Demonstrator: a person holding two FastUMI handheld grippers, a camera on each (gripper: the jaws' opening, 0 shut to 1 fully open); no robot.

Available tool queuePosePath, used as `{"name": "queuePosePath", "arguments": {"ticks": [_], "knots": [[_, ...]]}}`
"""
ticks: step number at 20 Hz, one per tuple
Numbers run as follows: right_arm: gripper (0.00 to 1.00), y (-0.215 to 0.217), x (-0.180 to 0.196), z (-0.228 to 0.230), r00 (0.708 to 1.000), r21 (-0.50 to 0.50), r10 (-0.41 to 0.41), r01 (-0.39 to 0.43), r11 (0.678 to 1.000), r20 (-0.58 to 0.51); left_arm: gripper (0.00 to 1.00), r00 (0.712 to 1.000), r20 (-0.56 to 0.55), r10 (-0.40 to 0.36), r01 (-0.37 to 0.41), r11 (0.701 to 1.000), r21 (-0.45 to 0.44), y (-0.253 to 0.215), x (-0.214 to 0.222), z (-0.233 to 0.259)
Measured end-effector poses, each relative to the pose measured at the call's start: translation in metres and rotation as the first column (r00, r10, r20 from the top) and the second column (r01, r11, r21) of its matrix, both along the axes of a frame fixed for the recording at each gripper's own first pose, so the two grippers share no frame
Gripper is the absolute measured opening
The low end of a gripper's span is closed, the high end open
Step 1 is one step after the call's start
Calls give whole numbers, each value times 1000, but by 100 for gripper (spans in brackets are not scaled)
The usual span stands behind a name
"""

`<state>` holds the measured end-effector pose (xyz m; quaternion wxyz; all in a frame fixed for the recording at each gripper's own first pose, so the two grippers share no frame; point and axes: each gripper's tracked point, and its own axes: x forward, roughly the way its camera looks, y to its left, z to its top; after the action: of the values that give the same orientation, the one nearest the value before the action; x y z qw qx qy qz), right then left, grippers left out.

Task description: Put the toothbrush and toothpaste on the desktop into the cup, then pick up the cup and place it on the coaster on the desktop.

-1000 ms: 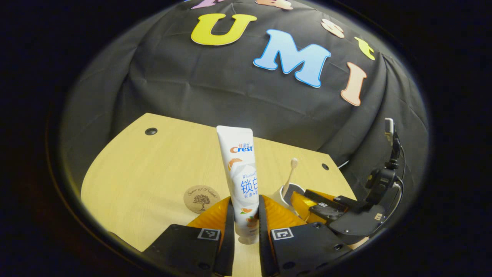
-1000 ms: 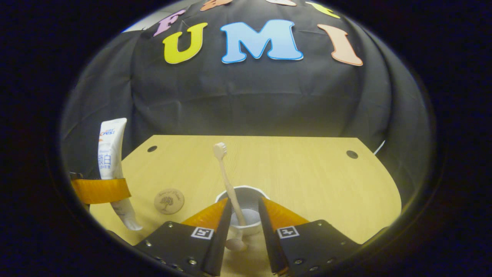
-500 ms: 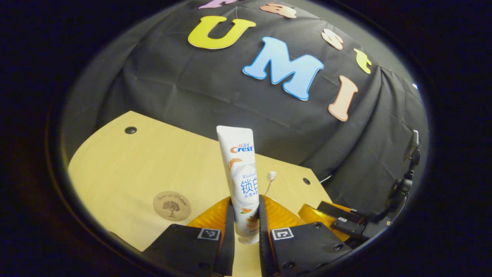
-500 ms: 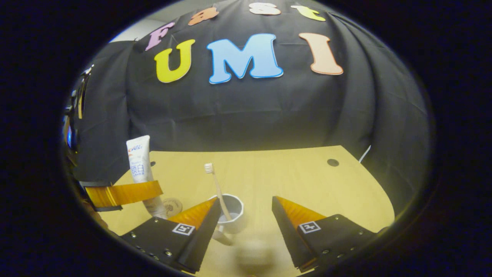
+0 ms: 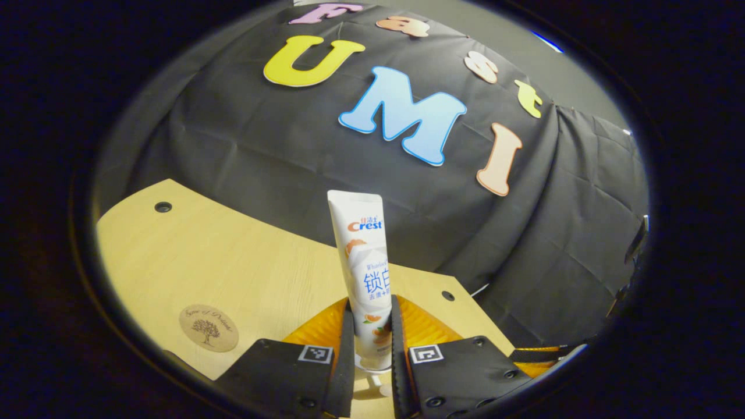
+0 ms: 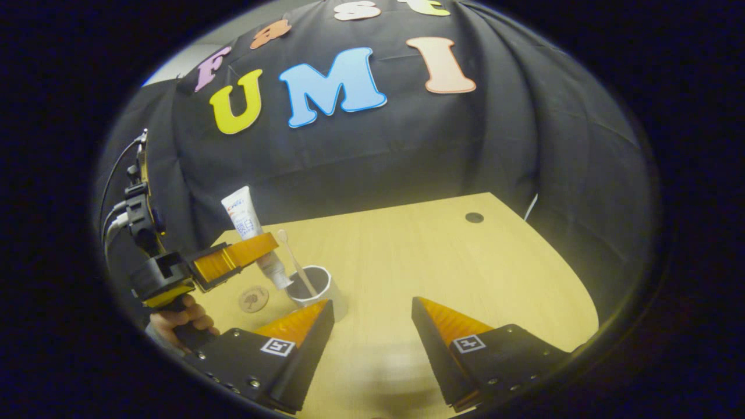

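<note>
Left gripper [image 5: 372, 334] clamped on toothpaste [image 5: 364, 256], cap end hidden between fingers; right gripper [image 6: 372, 326] jaws apart, holding nothing; toothbrush [image 6: 294, 265] in cup [image 6: 311, 288], handle bottom hidden.

A light wooden desktop [image 6: 442, 262] carries a cup [image 6: 317, 288] and round coaster [image 5: 208, 327].

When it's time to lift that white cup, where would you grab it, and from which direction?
Probably across the cup's round wall, low down, coming in level from the side facing the open right gripper. The toothbrush sticks up out of the rim and the toothpaste hangs just above, so a grab from overhead looks blocked.
</note>
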<state>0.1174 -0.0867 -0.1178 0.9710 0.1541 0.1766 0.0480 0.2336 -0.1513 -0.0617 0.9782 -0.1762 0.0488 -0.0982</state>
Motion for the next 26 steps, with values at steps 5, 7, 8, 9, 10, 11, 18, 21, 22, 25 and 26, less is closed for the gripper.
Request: {"name": "queuePosePath", "arguments": {"ticks": [5, 7, 8, 9, 10, 11, 18, 21, 22, 25, 26], "knots": [[83, -15, -13, -13, 1000, -10, 5, -5, 1000, -21, 33, 999, 36, 15, -18, 996, 91, -12, 16, -21], [83, -18, -14, -13, 1000, -12, 12, -12, 1000, -22, 34, 999, 35, 11, -15, 994, 111, -16, 21, -29], [83, -19, -15, -12, 1000, -8, 13, -13, 1000, -22, 33, 999, 39, 13, -17, 992, 123, -17, 23, -31], [83, -18, -15, -11, 1000, -2, 16, -16, 1000, -20, 33, 999, 41, 16, -22, 990, 138, -17, 24, -32], [83, -16, -15, -11, 1000, 1, 20, -20, 1000, -20, 33, 999, 46, 11, -18, 989, 144, -19, 25, -32], [83, -15, -15, -11, 1000, 2, 23, -23, 1000, -20, 34, 999, 46, 13, -20, 988, 150, -19, 26, -33], [83, 0, -13, -11, 998, 21, 58, -57, 998, -36, 44, 998, 57, 9, -20, 979, 204, -18, 17, -35], [83, 7, -14, -10, 997, 17, 65, -64, 998, -36, 82, 999, 53, 2, -13, 976, 219, -16, 14, -33], [83, 9, -15, -10, 997, 15, 67, -67, 998, -36, 94, 998, 57, 7, -19, 975, 219, -12, 12, -32], [83, 17, -17, -8, 997, 9, 74, -74, 997, -38, 94, 998, 69, 3, -17, 978, 206, -7, 7, -22], [83, 20, -18, -7, 996, 7, 76, -76, 997, -36, 94, 997, 72, -1, -14, 980, 201, -5, 3, -18]]}}
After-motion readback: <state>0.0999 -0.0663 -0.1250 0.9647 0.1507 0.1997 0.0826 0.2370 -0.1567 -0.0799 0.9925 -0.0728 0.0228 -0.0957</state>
